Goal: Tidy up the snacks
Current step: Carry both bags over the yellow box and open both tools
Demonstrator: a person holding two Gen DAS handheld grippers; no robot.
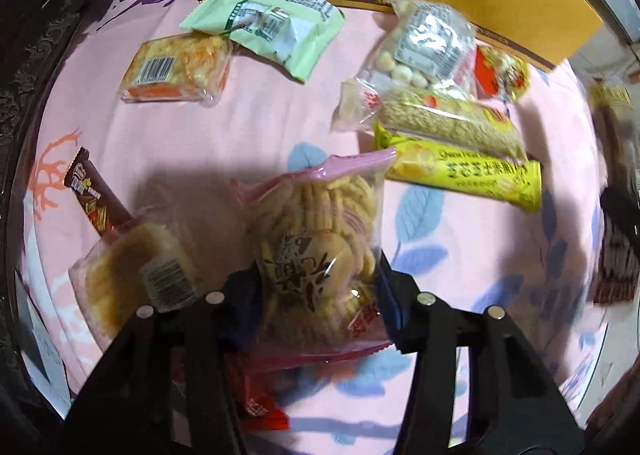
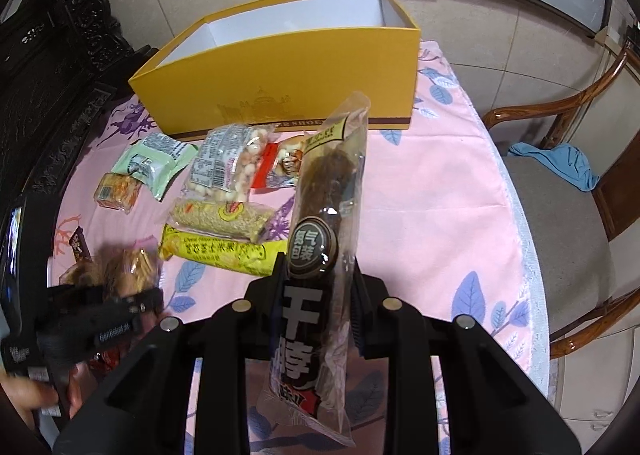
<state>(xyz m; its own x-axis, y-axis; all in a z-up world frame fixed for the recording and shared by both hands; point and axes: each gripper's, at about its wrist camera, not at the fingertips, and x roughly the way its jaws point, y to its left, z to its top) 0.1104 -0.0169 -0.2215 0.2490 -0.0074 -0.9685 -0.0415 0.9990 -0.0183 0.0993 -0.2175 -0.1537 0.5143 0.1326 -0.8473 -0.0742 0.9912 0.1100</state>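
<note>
Left gripper (image 1: 318, 275) clamps a clear bag of rice crackers (image 1: 320, 239) above the pink tablecloth (image 1: 260, 127); right gripper (image 2: 320, 275) pinches a long dark snack packet (image 2: 324, 215), upright. Bare cloth lies open at 3 o'clock toward the table's white-fringed edge (image 2: 520, 223). At 12 o'clock, the yellow box (image 2: 280, 71) stands open, with nothing visible inside. One yellow cheese-snack pack (image 2: 224, 253) and one green packet (image 2: 154, 163) lie at 10 o'clock.

Dark pouch (image 2: 320, 255): "干脖", "气调包装". Yellow packet (image 1: 472, 175): "芝芯芝士米果".
</note>
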